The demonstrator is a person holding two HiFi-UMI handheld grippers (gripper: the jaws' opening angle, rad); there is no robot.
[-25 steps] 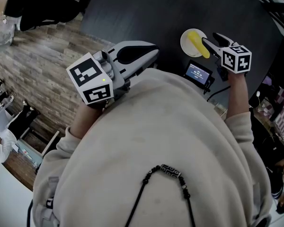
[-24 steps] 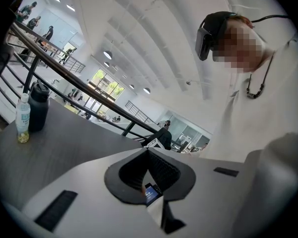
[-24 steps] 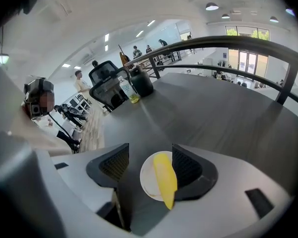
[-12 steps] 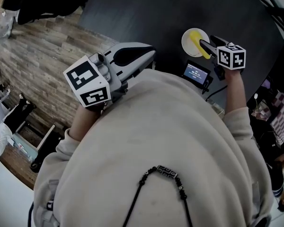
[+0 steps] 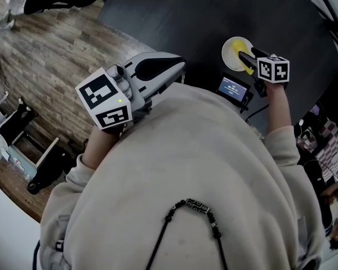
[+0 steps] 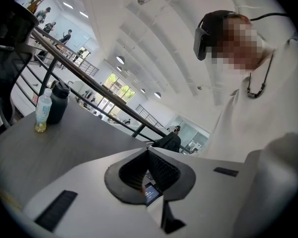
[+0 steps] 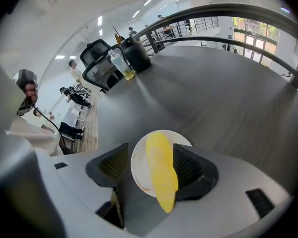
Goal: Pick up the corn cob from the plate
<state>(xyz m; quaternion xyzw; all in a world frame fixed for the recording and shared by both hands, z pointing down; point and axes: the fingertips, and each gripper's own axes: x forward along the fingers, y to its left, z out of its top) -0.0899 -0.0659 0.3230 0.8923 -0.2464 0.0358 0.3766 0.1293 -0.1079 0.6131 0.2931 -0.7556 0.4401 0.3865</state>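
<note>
A yellow corn cob (image 7: 160,175) lies across a small white plate (image 7: 139,165) on the dark table, its near end overhanging the rim. My right gripper (image 7: 153,152) is open, one pad on each side of the cob; the right pad is close against it and bare plate shows on the left side. In the head view the plate (image 5: 230,48) and the cob (image 5: 239,55) lie just ahead of the right gripper (image 5: 249,57). My left gripper (image 5: 179,66) is held up near my chest, shut and holding nothing, far from the plate.
A small device with a lit screen (image 5: 234,88) sits on the table's near edge beside the plate. A drink bottle (image 7: 118,63) and a dark jug (image 7: 137,53) stand at the table's far end by an office chair (image 7: 100,66). Wood floor (image 5: 50,66) lies left.
My right gripper has moved forward over the plate, so its jaws now stand on both sides of the cob. The left gripper has hardly moved.
</note>
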